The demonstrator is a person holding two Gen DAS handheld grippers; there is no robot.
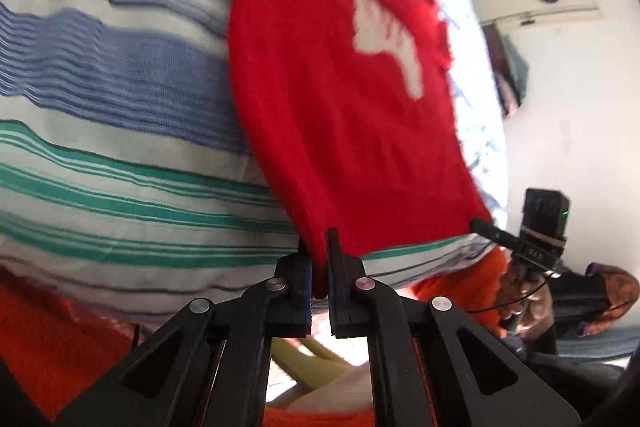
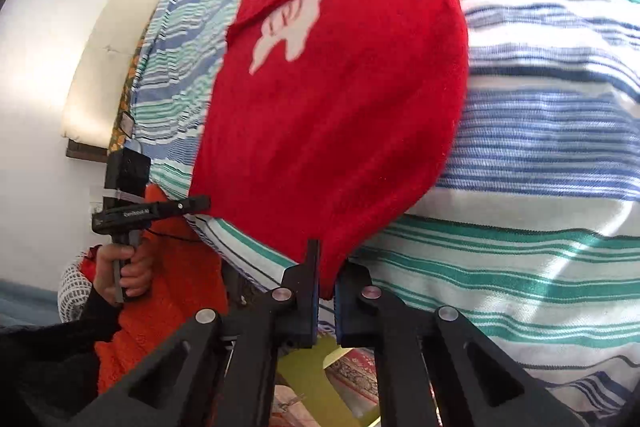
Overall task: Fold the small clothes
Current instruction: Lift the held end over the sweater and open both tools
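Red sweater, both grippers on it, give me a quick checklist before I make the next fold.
1. Left gripper shut on the red sweater hem corner: ok.
2. Right gripper shut on the other hem corner: ok.
3. Hem stretched between both grippers: ok.
4. Upper part lies on the striped sheet: ok.
5. Sleeves tucked flat: cannot tell.
6. White motif faces up: ok.

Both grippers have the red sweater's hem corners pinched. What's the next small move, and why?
Probably carry both corners forward together toward the collar. The left gripper and right gripper are each shut on a bottom corner of the red sweater, which lies spread on the striped sheet, white motif up.
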